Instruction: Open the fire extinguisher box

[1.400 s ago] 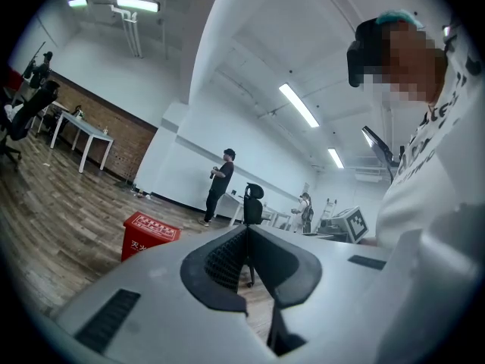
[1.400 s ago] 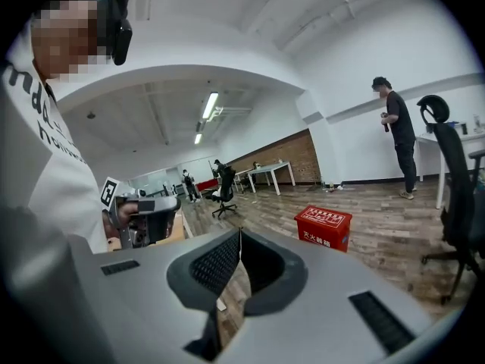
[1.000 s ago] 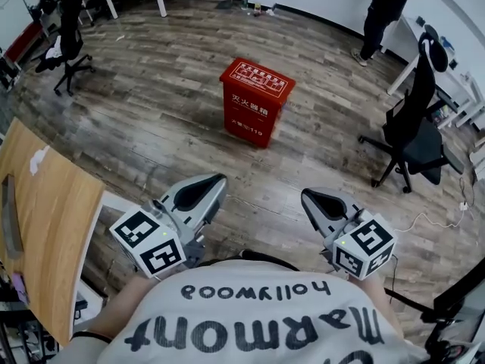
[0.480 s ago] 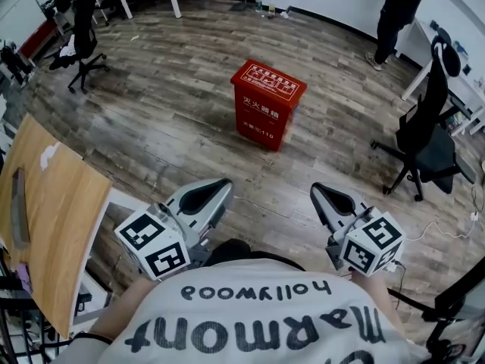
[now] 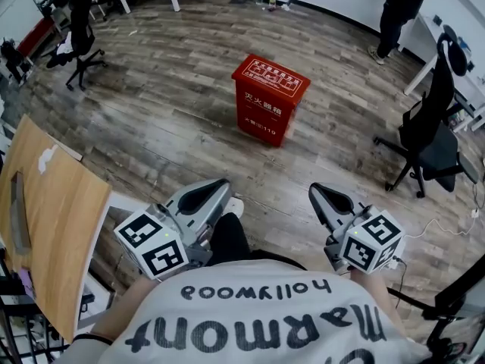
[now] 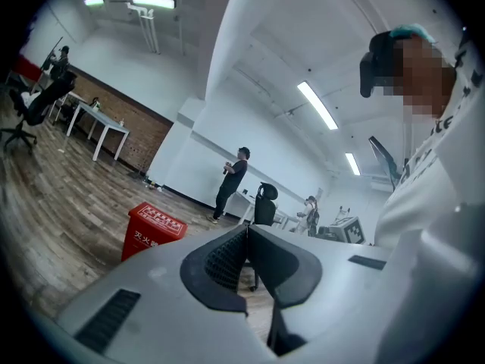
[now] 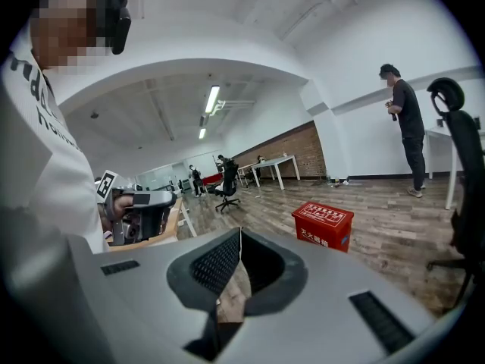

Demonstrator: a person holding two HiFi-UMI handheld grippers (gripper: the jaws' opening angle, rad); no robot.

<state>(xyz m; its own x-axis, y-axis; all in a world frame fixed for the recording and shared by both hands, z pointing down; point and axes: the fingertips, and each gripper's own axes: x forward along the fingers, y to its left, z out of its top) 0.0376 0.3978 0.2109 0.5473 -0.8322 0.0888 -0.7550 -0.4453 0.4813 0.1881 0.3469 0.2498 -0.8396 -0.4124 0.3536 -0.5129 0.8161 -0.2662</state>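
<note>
A red fire extinguisher box (image 5: 270,98) with white print stands on the wooden floor ahead of me, its lid closed. It also shows small in the left gripper view, red box (image 6: 152,230), and in the right gripper view, red box (image 7: 323,224). My left gripper (image 5: 216,187) is held close to my body at lower left, jaws shut and empty. My right gripper (image 5: 319,193) is at lower right, also shut on nothing. Both are well short of the box.
A wooden desk (image 5: 47,218) is at my left. A black office chair (image 5: 430,139) stands to the right of the box, another chair (image 5: 76,40) at far left. A person (image 5: 402,6) stands at the back right by the wall. White tables stand at the back.
The view has shifted forward a little, so the box sits slightly more to the right and higher in the head view. A dark leg and a white shoe now show between the grippers.
</note>
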